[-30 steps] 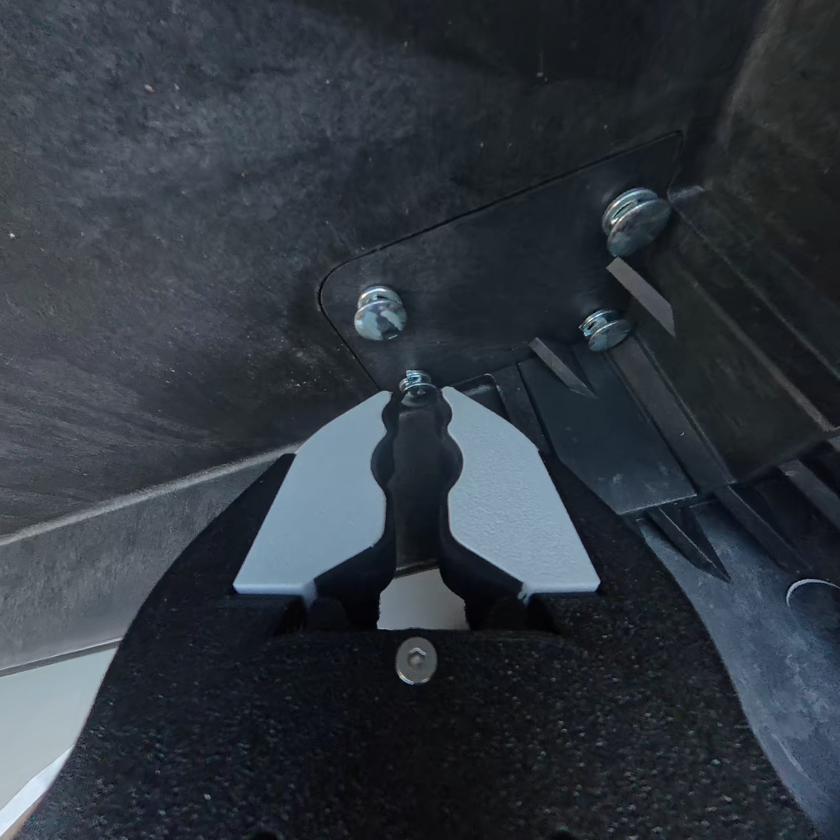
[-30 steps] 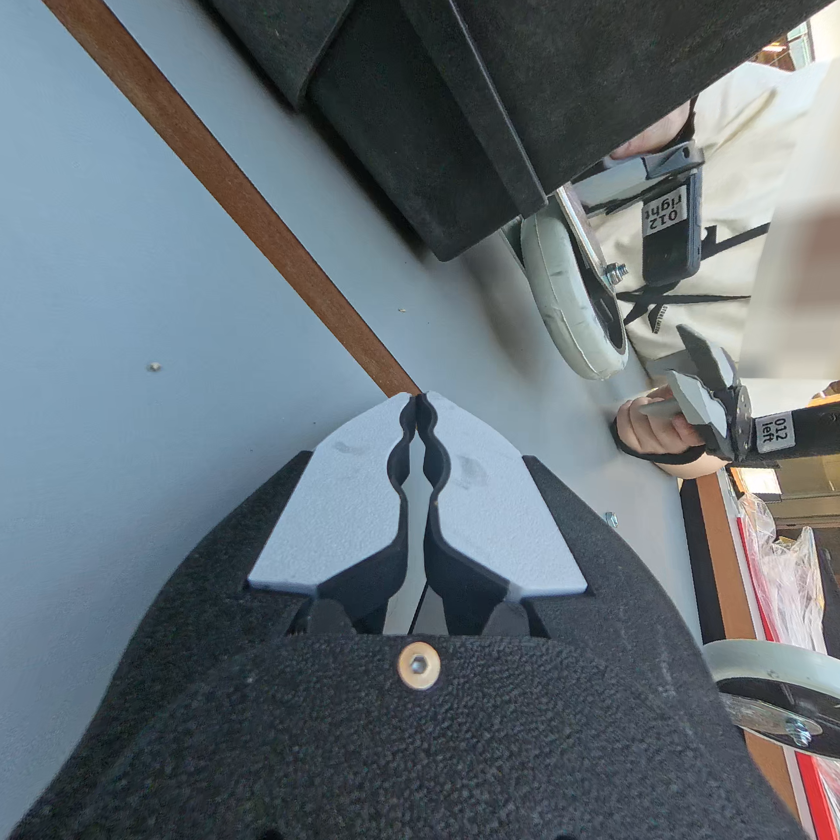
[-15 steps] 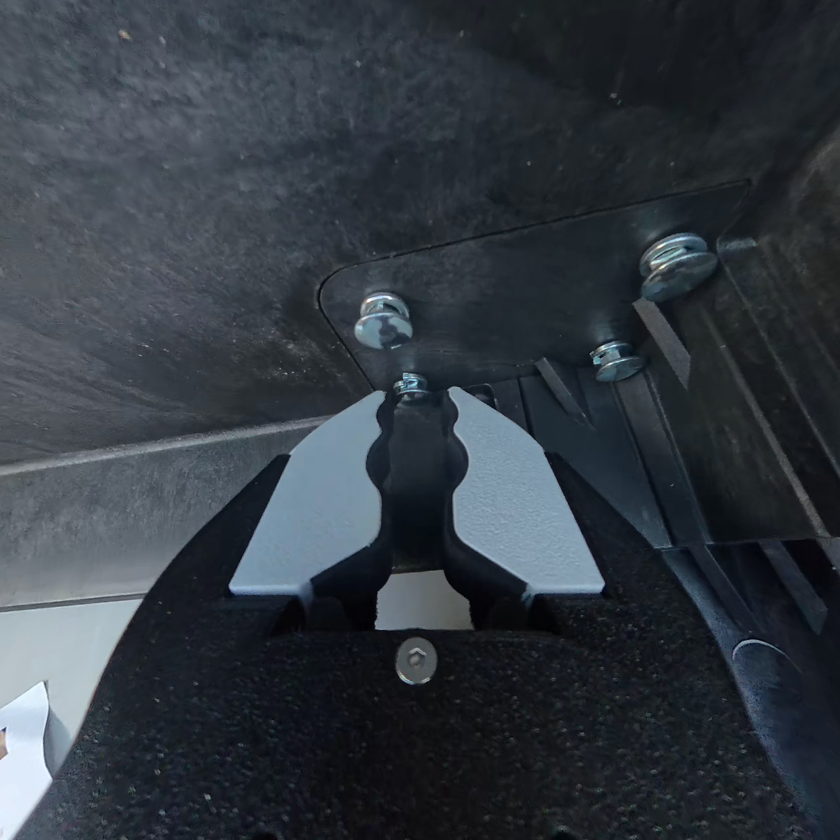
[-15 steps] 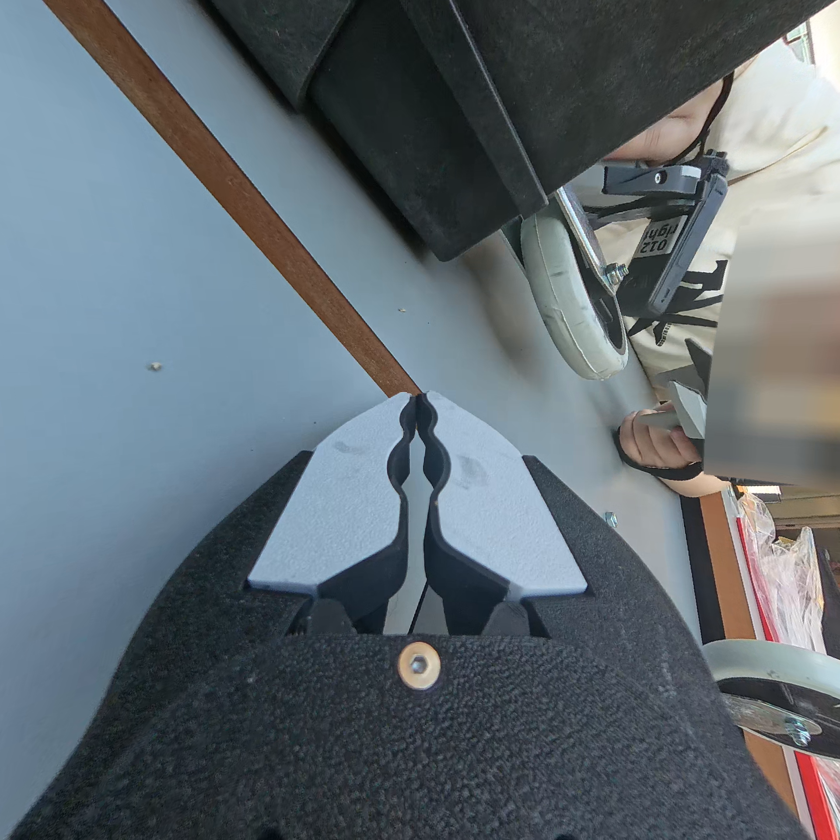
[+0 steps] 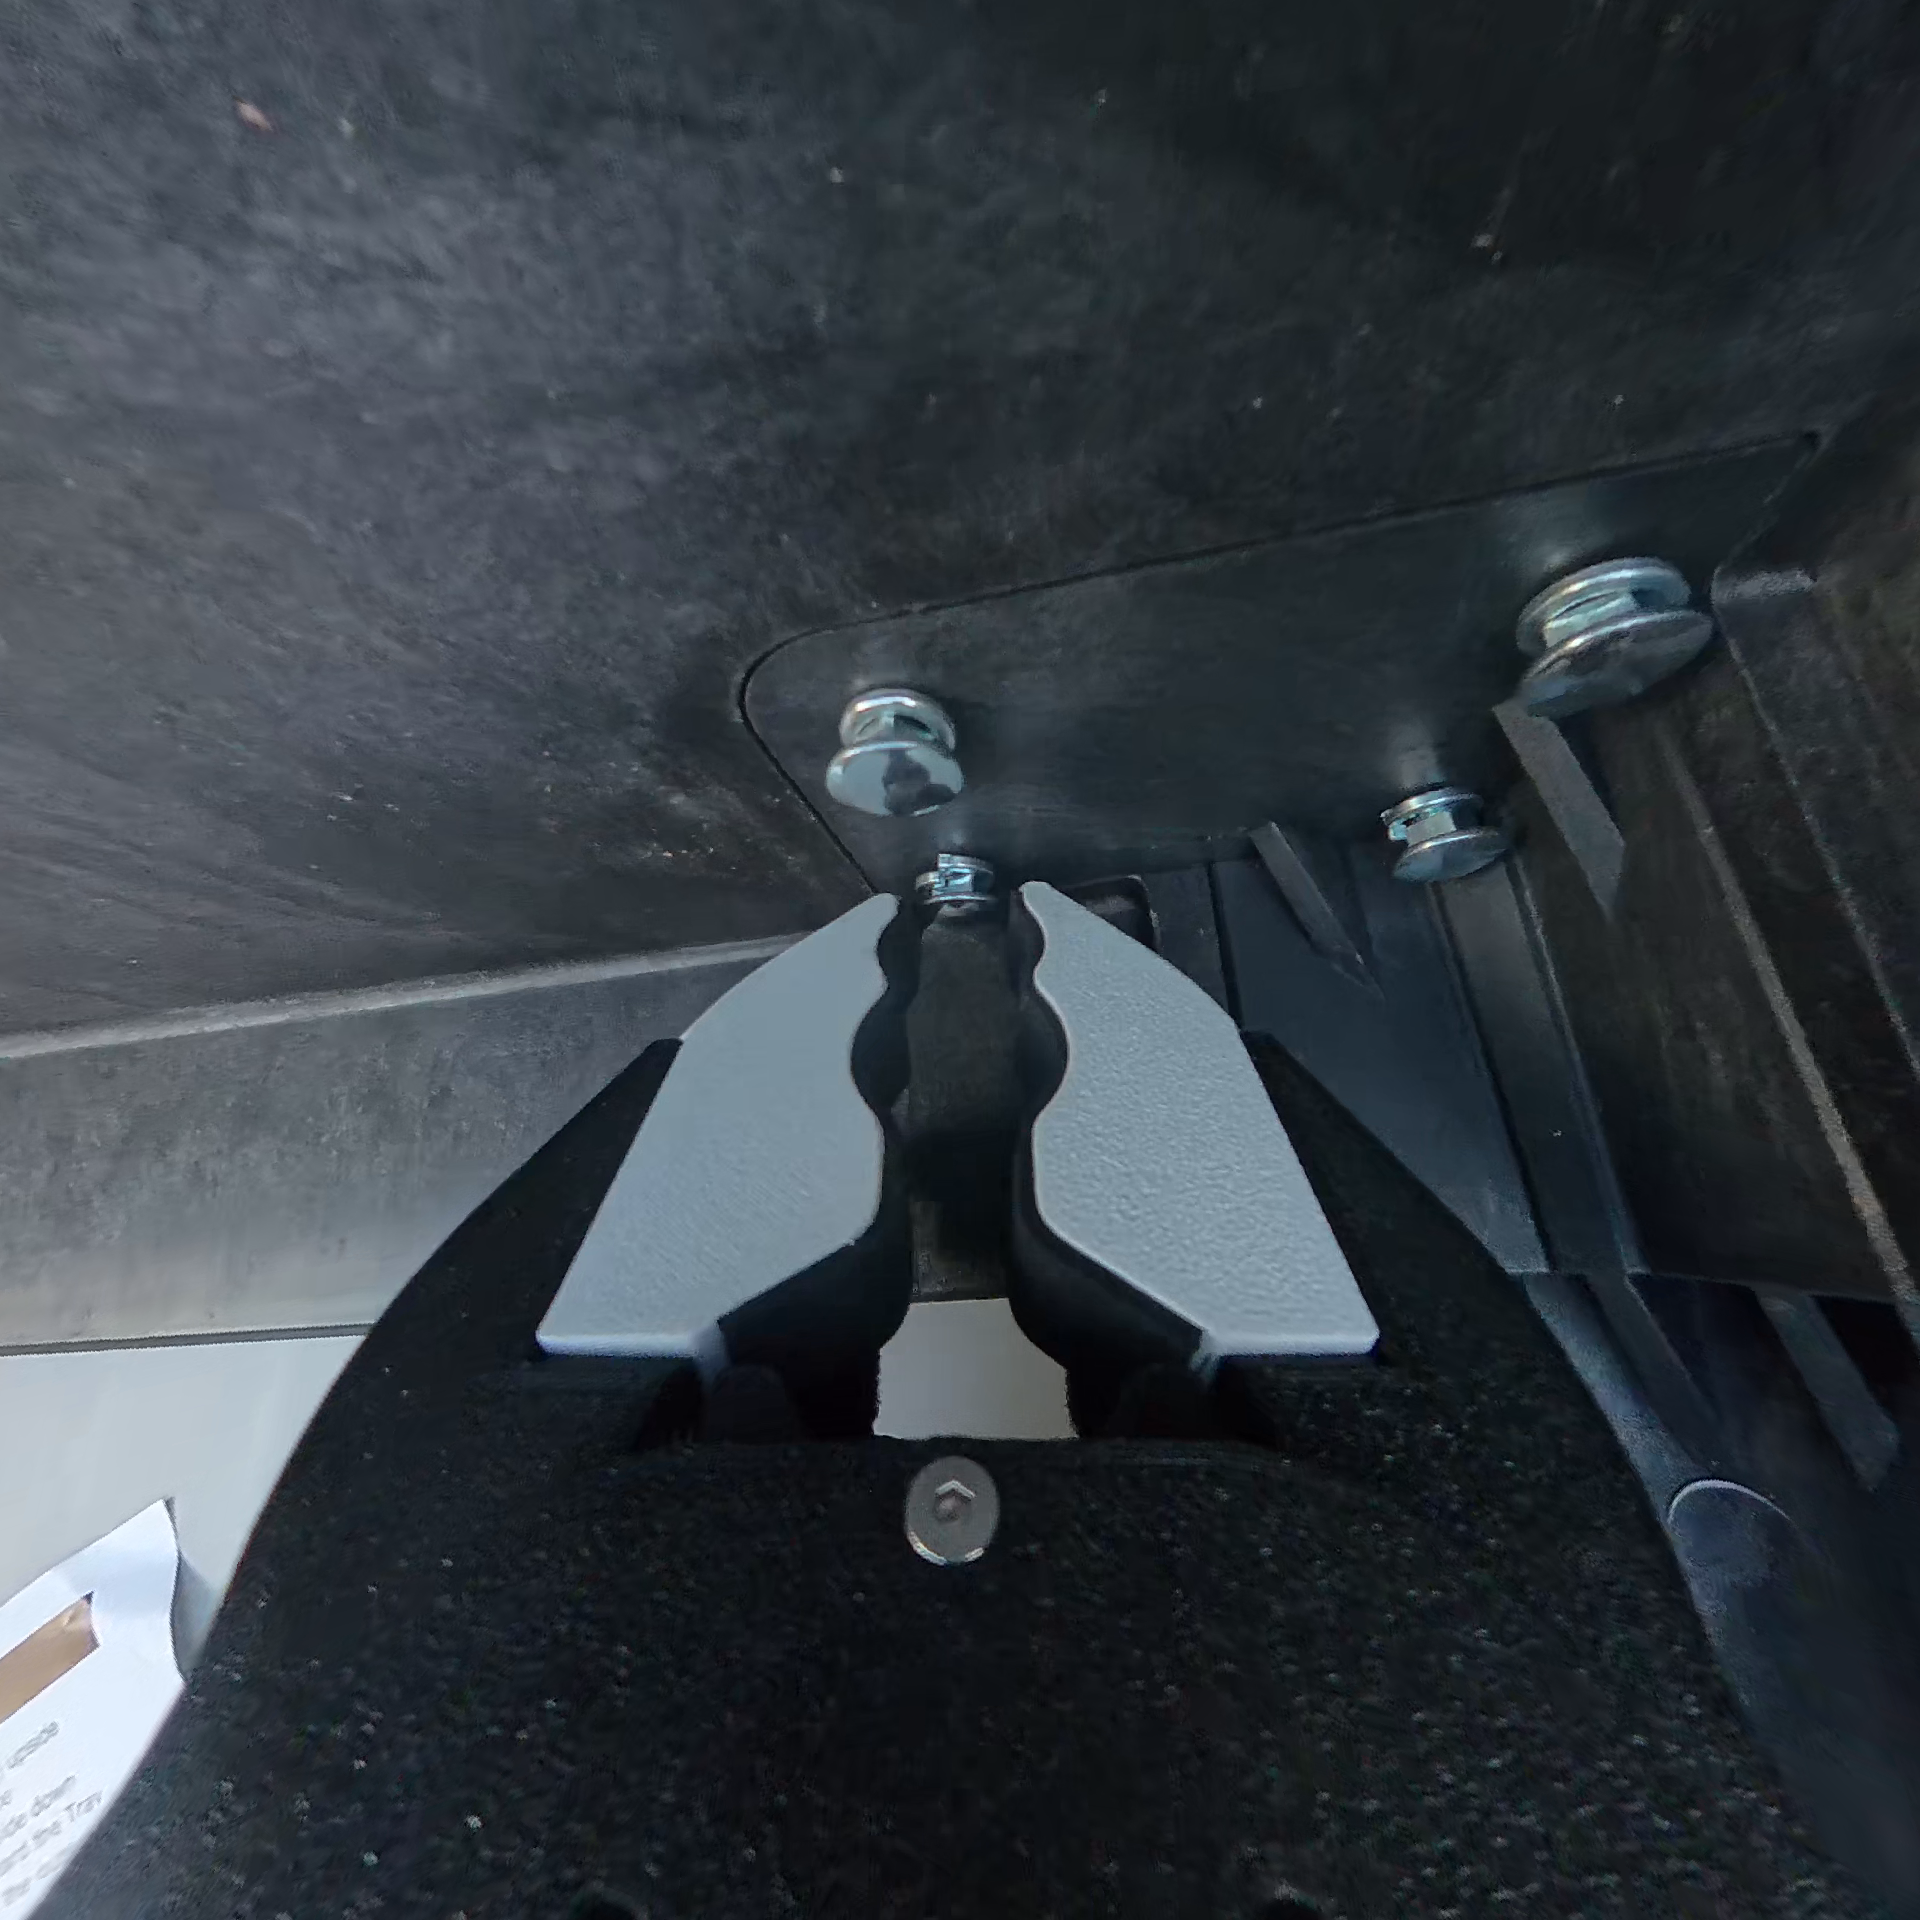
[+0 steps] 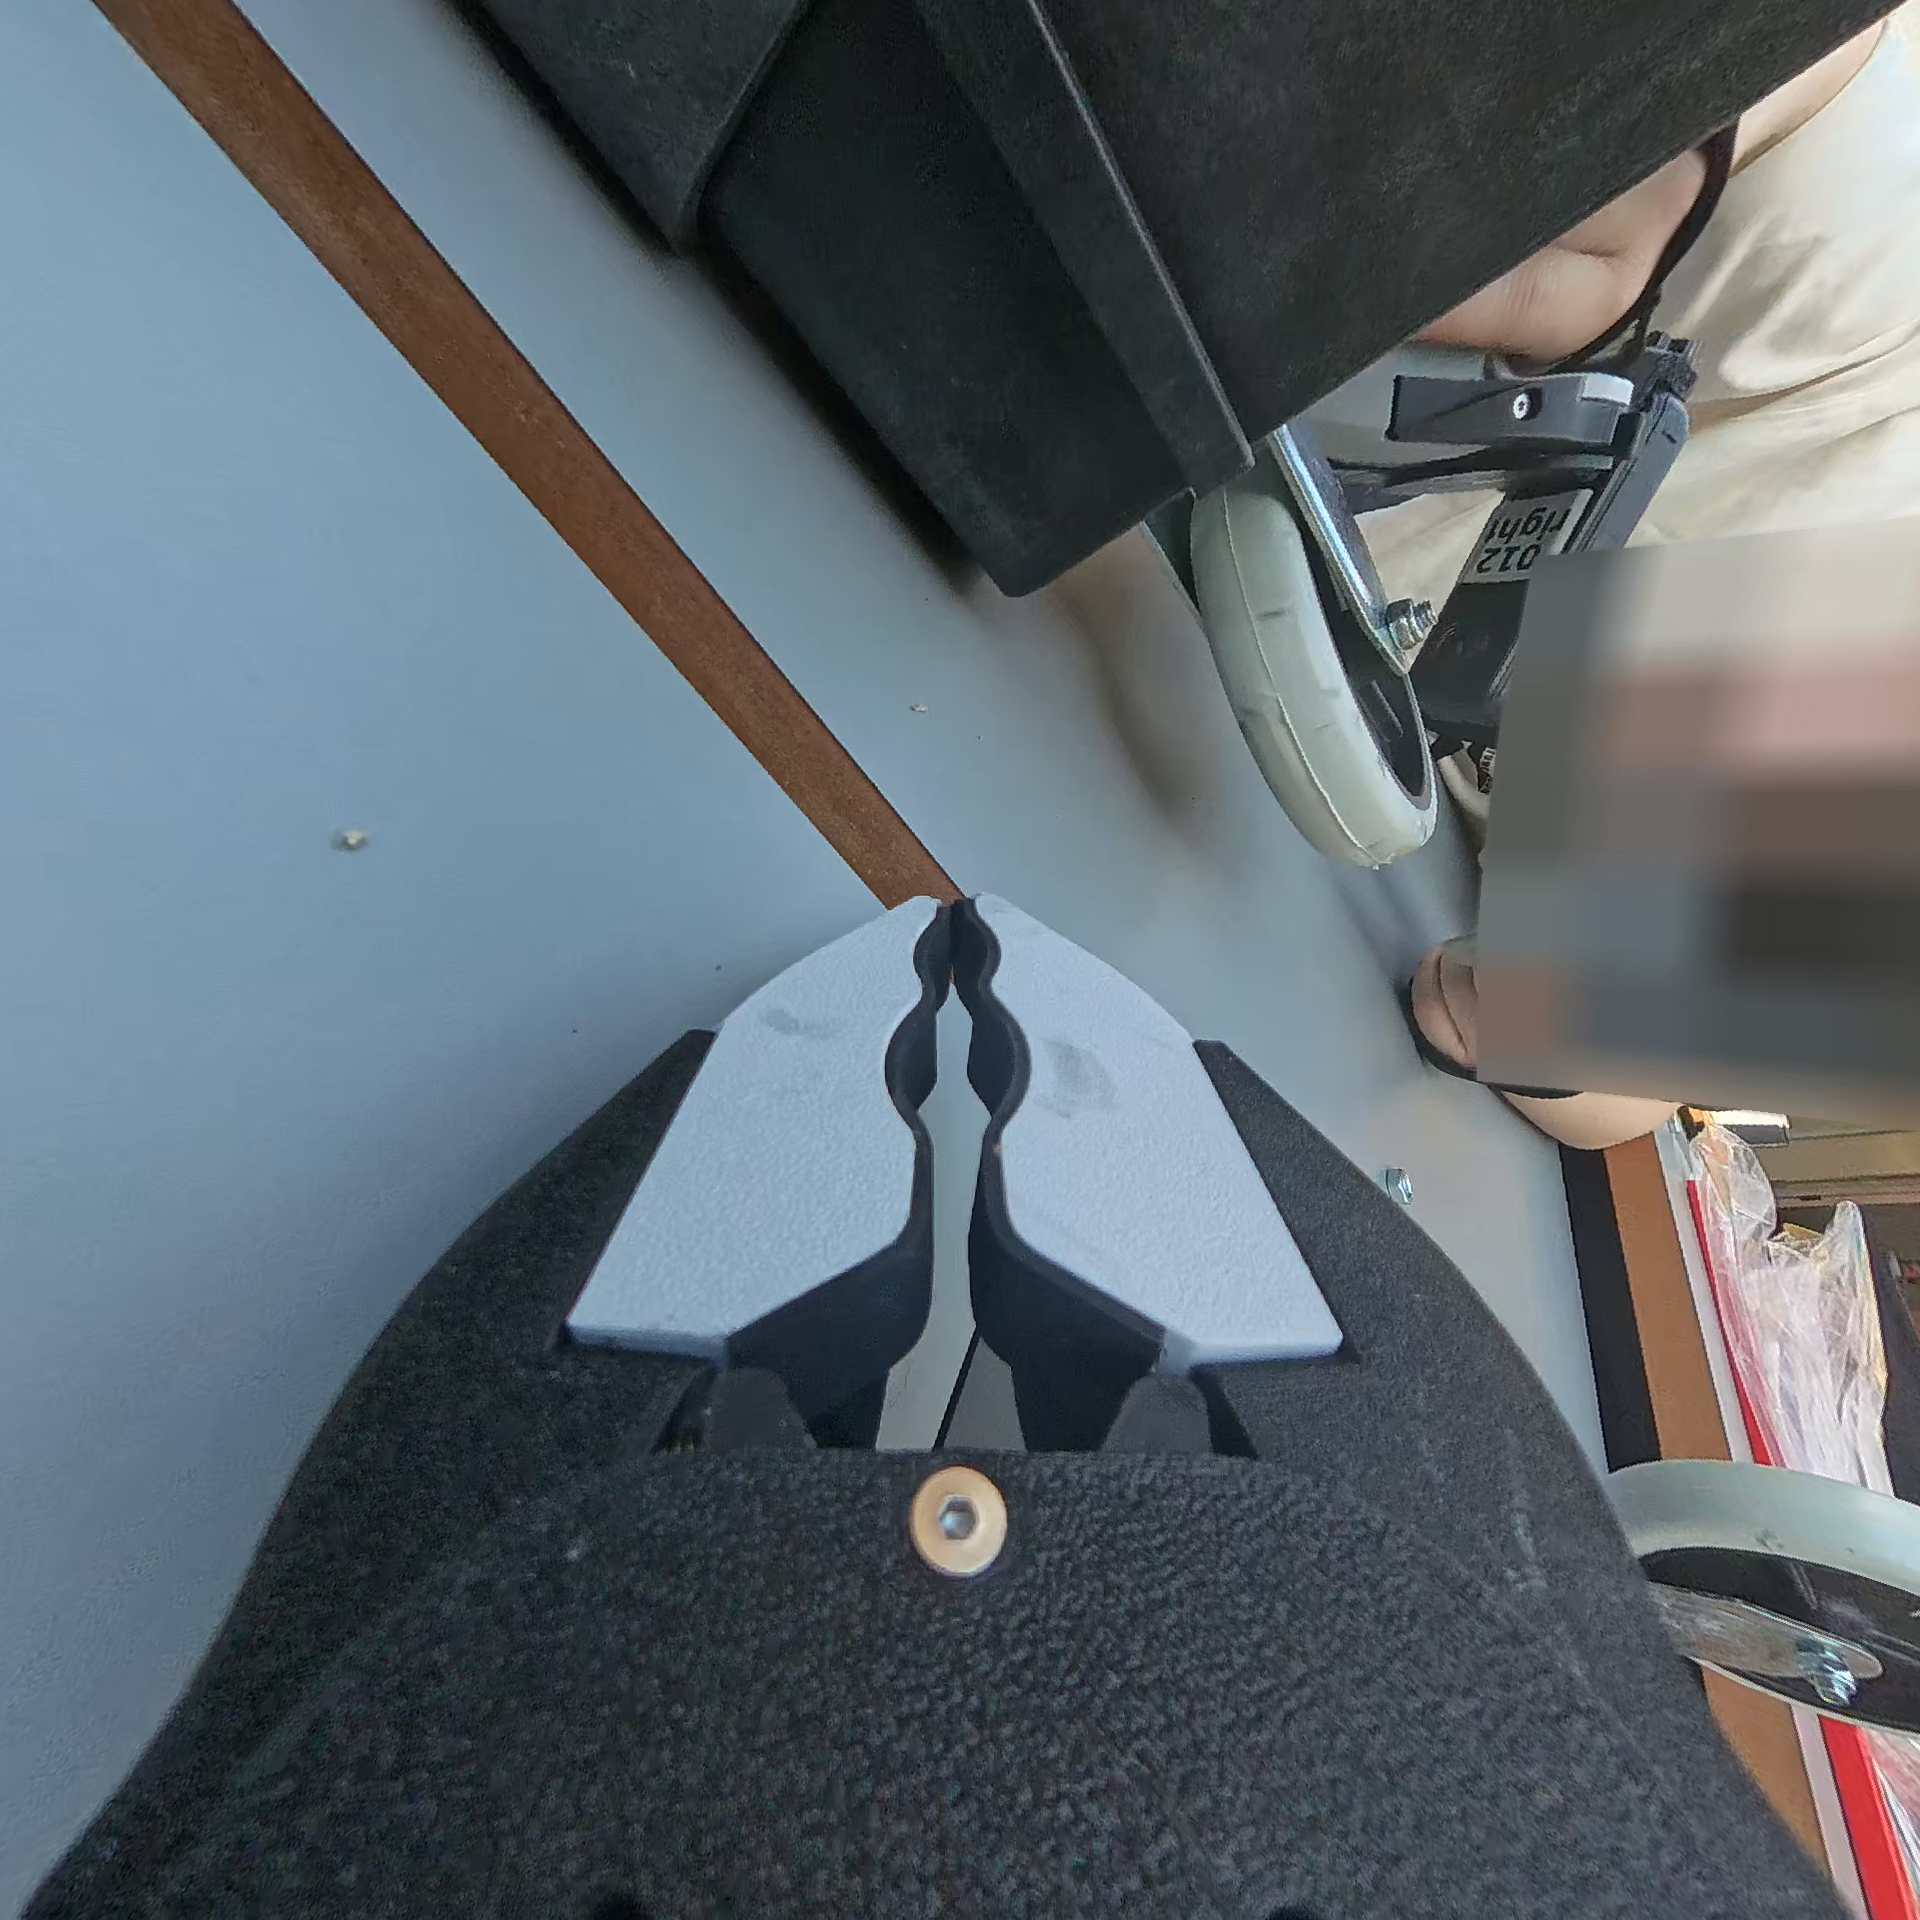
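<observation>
In the left wrist view my left gripper [image 5: 958,902] reaches up under a black felt-covered body [image 5: 727,364]. Its fingertips close on a small silver bolt [image 5: 954,878] at the edge of a black metal plate [image 5: 1195,707]. The bolt's head is hidden between the pads. Three larger silver bolts [image 5: 894,753] [image 5: 1444,836] [image 5: 1610,634] stick out of the same plate. In the right wrist view my right gripper [image 6: 954,906] is shut with nothing between its tips. It hangs over a grey table [image 6: 312,727] at the end of a brown strip [image 6: 540,457].
The black felt body [image 6: 1143,208] fills the top of the right wrist view, with a grey castor wheel [image 6: 1309,675] under it. A second wheel [image 6: 1766,1538] is at the lower right. A small loose nut [image 6: 1397,1184] lies on the table. A white sheet [image 5: 73,1683] lies at the lower left. The tips of one gripper are about 20 cm away from the tips of the other.
My left gripper's fingers opened a little around the small bolt and closed on it again, and the view has tilted, so the plate sits farther right. My right gripper has not moved.
</observation>
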A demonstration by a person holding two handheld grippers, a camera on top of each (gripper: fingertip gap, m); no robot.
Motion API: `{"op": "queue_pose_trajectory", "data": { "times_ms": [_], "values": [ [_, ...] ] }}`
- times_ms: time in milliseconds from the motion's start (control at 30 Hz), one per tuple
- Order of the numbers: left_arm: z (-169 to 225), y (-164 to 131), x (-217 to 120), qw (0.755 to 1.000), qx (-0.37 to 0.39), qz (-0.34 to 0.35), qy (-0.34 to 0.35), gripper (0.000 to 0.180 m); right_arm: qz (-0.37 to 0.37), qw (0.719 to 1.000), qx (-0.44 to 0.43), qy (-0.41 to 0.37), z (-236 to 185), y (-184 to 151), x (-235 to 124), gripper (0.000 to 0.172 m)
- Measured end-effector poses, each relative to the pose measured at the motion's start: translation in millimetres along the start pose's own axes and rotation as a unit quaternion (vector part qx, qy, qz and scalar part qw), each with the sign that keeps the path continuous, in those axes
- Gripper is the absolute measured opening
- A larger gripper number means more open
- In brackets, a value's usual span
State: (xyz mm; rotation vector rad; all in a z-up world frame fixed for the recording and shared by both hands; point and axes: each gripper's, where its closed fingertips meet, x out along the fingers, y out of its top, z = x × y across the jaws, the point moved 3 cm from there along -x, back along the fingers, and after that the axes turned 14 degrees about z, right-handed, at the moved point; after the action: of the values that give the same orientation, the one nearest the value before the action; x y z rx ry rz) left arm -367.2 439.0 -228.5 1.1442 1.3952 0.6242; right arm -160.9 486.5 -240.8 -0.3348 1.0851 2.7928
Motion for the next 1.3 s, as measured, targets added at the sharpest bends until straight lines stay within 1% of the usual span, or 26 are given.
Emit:
{"op": "queue_pose_trajectory", "data": {
  "times_ms": [167, 267, 467, 633, 767, 933, 1300],
  "values": [
    [0.1, 0.1, -0.8, 1.0, 0.014, -0.013, -0.004, 0.016, 0.0, 1.0, 0.0, -0.001, 0.1, 0.0, 0.0, 0.0],
    [0.2, 0.1, -1.1, 1.0, -0.003, -0.013, -0.009, 0.016, 0.0, 1.0, -0.001, -0.001, 0.0, 0.0, -0.1, 0.0],
    [0.9, 0.6, -1.7, 1.0, -0.005, -0.026, -0.006, 0.016, 0.003, 1.0, -0.002, -0.001, -0.4, 0.5, -0.7, 0.0],
    [1.8, -0.5, -2.2, 1.0, 0.001, 0.006, -0.001, 0.016, 0.004, 1.0, -0.005, -0.002, -0.8, 0.8, -1.2, 0.0],
    [2.0, -0.4, -2.2, 1.0, 0.013, 0.011, -0.009, 0.016, 0.004, 1.0, -0.006, -0.005, -0.2, 0.7, -1.4, 0.0],
    [2.2, -0.4, -1.9, 0.999, 0.001, 0.031, -0.023, 0.016, 0.005, 1.0, -0.008, -0.014, 0.9, 0.5, -2.3, 0.0],
    [2.5, 1.1, -0.8, 0.997, -0.023, 0.05, -0.048, 0.015, 0.021, 1.0, -0.005, -0.018, 2.6, 2.4, -5.1, 0.0]
  ]
}}
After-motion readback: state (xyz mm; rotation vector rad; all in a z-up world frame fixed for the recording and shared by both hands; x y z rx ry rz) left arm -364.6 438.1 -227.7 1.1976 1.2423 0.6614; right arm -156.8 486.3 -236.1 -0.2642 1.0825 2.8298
